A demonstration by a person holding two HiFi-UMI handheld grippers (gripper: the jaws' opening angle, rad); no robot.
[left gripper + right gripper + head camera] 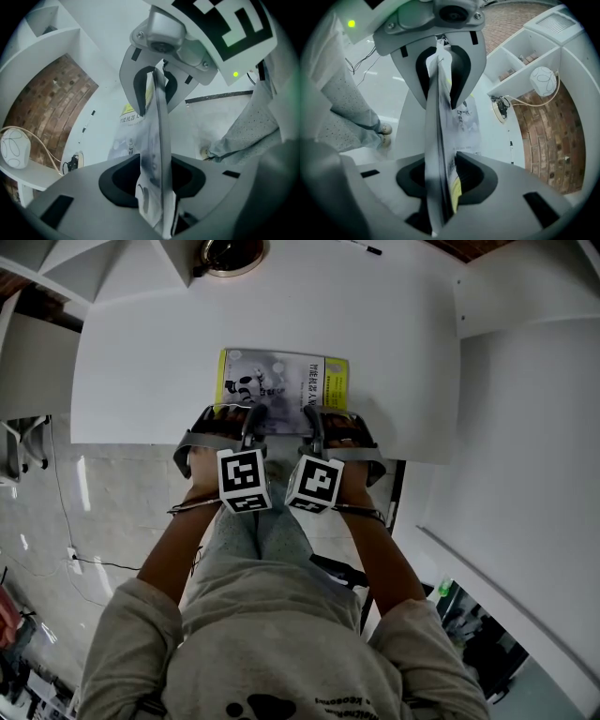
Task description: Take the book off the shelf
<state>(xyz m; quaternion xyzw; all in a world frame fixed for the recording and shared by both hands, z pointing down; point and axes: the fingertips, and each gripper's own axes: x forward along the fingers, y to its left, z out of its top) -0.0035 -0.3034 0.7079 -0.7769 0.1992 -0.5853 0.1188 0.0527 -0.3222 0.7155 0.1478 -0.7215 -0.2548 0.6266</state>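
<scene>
On the white bench [150,352] the book [281,385] lies flat by the front edge, left tool [230,423] and right tool [335,425] each with jaws loosely apart around it; a snagging pull-back might drag it off.

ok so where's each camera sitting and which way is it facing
Head view: on the person's head, looking steeply down at the book and white table; shows forearms, left gripper, right gripper, grey top.
Left gripper view: on the left gripper, looking along the book's edge between its jaws toward the right gripper; a trouser leg shows.
Right gripper view: on the right gripper, facing the left gripper along the book; trouser leg and shoes show.
Shared: both gripper views catch the book and brick wall.
</scene>
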